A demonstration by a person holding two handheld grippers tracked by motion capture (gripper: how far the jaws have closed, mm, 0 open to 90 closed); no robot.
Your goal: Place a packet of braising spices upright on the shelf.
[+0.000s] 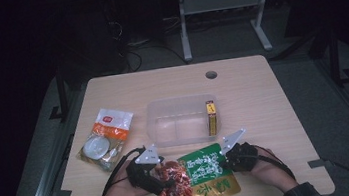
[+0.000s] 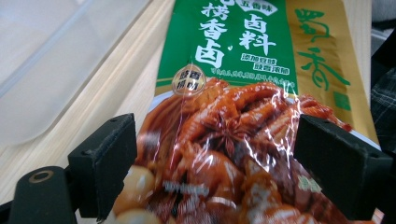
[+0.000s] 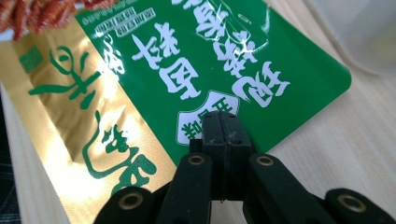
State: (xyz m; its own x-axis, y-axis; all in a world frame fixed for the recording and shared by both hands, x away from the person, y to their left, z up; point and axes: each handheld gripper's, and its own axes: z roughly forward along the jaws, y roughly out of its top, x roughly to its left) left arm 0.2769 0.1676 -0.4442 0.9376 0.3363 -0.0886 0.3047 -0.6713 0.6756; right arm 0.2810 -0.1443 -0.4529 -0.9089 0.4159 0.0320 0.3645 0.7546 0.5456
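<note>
Green-gold seasoning pouch [image 1: 204, 175] lies on worktop [image 1: 265, 117] at lower centre of frame, just below clear tub [image 1: 183, 119]; right gripper [image 3: 220, 126] clamped on pouch's top edge; left gripper [image 2: 215, 172] apart, jaws straddling its red end; step: securing two-sided grasp; next move likely needs left jaws closing, then level lift toward tub.

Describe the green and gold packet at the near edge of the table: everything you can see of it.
The green and gold packet is a flat, glossy plastic pouch: a green panel with white characters, a gold strip with green characters along one side, and a picture of reddish-brown braised food at one end. It lies at the table's near edge, in front of the clear plastic bin. The right hand-held gripper is shut on its green end. The left hand-held gripper is open, its jaws either side of the pictured end.
</note>
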